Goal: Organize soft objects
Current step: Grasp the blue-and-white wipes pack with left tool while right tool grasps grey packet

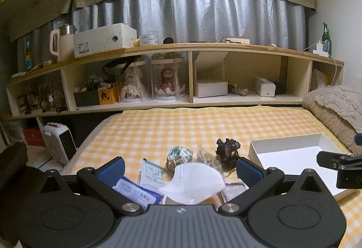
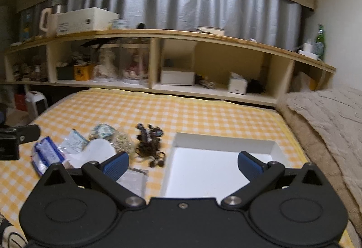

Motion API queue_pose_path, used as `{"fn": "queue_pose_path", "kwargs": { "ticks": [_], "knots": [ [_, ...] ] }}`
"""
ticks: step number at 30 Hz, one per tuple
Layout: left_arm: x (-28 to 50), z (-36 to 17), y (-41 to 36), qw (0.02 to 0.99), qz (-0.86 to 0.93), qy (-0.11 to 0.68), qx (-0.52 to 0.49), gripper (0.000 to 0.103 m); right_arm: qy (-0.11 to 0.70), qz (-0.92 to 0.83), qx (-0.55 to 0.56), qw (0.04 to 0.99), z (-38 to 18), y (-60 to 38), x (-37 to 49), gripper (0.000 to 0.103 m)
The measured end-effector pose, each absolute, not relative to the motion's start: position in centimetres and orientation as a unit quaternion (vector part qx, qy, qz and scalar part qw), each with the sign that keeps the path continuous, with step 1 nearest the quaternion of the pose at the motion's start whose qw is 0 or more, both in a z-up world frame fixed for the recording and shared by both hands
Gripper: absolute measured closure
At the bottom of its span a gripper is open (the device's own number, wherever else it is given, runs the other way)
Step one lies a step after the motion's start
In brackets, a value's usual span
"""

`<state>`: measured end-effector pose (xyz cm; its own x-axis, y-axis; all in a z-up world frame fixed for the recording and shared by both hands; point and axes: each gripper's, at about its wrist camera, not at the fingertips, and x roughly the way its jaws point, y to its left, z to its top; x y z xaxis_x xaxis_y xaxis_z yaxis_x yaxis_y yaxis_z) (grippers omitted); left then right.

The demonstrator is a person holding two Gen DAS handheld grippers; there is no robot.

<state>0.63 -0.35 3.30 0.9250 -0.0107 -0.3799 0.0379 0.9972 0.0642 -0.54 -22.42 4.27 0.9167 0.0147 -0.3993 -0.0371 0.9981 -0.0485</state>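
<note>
On the yellow checked bed lies a cluster of soft items: a white face mask (image 1: 194,182), a blue tissue pack (image 1: 135,192), a small sachet (image 1: 152,172), a blue-green scrunchie (image 1: 179,155), a beige scrunchie (image 1: 207,157) and a dark hair-tie bundle (image 1: 227,149). My left gripper (image 1: 181,172) hovers open over the mask, holding nothing. A shallow white box (image 2: 224,171) lies to the right of the pile. My right gripper (image 2: 183,166) stands open above the box's near left side, empty. The same dark bundle (image 2: 149,139) and mask (image 2: 99,150) show in the right wrist view.
A long wooden shelf unit (image 1: 192,100) with dolls and boxes runs behind the bed. A beige fleece blanket (image 2: 321,125) is piled at the right. A small white heater (image 1: 60,141) stands on the floor at the left.
</note>
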Motion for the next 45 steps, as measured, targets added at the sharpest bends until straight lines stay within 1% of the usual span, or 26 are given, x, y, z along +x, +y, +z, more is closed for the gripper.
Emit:
{"fn": "queue_pose_path", "kwargs": {
  "ticks": [5, 10, 15, 19, 25, 27, 29, 30, 31, 33, 35, 38, 41, 45],
  "knots": [
    [2.7, 4.5, -0.2, 0.981, -0.022, 0.19, 0.044, 0.0, 0.197, 0.055, 0.012, 0.979, 6.2, -23.2, 1.4, 0.0],
    [6.6, 6.0, -0.1, 0.981, -0.022, 0.186, 0.055, 0.0, 0.179, 0.06, 0.021, 0.982, 7.8, -23.0, 4.5, 0.0],
    [11.0, 6.2, 1.2, 0.977, -0.011, 0.209, 0.038, 0.0, 0.204, 0.074, 0.048, 0.975, 7.7, -22.3, 8.7, 0.0],
    [14.1, 3.8, 3.7, 0.963, 0.037, 0.267, -0.003, 0.0, 0.246, 0.097, 0.073, 0.962, 5.5, -21.6, 12.0, 0.0],
    [16.8, -2.0, 8.4, 0.918, 0.114, 0.37, -0.083, 0.0, 0.313, 0.116, 0.053, 0.941, 1.1, -19.9, 15.1, 0.0],
    [17.2, -3.6, 10.1, 0.896, 0.141, 0.402, -0.123, 0.0, 0.335, 0.116, 0.046, 0.934, 0.1, -19.4, 15.6, 0.002],
    [17.2, -4.7, 11.5, 0.874, 0.157, 0.428, -0.168, 0.0, 0.346, 0.129, 0.04, 0.928, -0.8, -19.1, 15.7, 0.011],
    [17.2, -5.4, 12.1, 0.861, 0.162, 0.441, -0.194, 0.0, 0.354, 0.136, 0.037, 0.925, -1.2, -19.0, 15.8, 0.013],
    [17.2, -5.9, 12.4, 0.852, 0.164, 0.45, -0.213, 0.0, 0.361, 0.141, 0.037, 0.921, -1.5, -18.9, 15.8, 0.016],
    [17.4, -6.7, 12.7, 0.836, 0.167, 0.463, -0.243, 0.0, 0.378, 0.152, 0.044, 0.912, -2.2, -18.8, 16.0, 0.021],
    [17.4, -7.4, 12.8, 0.82, 0.178, 0.471, -0.272, 0.0, 0.399, 0.162, 0.056, 0.901, -3.0, -18.6, 16.3, 0.031],
    [17.4, -8.3, 13.3, 0.798, 0.203, 0.469, -0.319, 0.0, 0.43, 0.168, 0.067, 0.884, -4.2, -18.4, 16.7, 0.04],
    [17.7, -8.7, 13.4, 0.79, 0.213, 0.47, -0.331, 0.0, 0.461, 0.17, 0.075, 0.868, -5.5, -17.9, 17.3, 0.046],
    [18.8, -9.5, 13.4, 0.784, 0.22, 0.475, -0.333, 0.001, 0.477, 0.17, 0.056, 0.861, -6.6, -16.8, 17.8, 0.046]
  ]
}}
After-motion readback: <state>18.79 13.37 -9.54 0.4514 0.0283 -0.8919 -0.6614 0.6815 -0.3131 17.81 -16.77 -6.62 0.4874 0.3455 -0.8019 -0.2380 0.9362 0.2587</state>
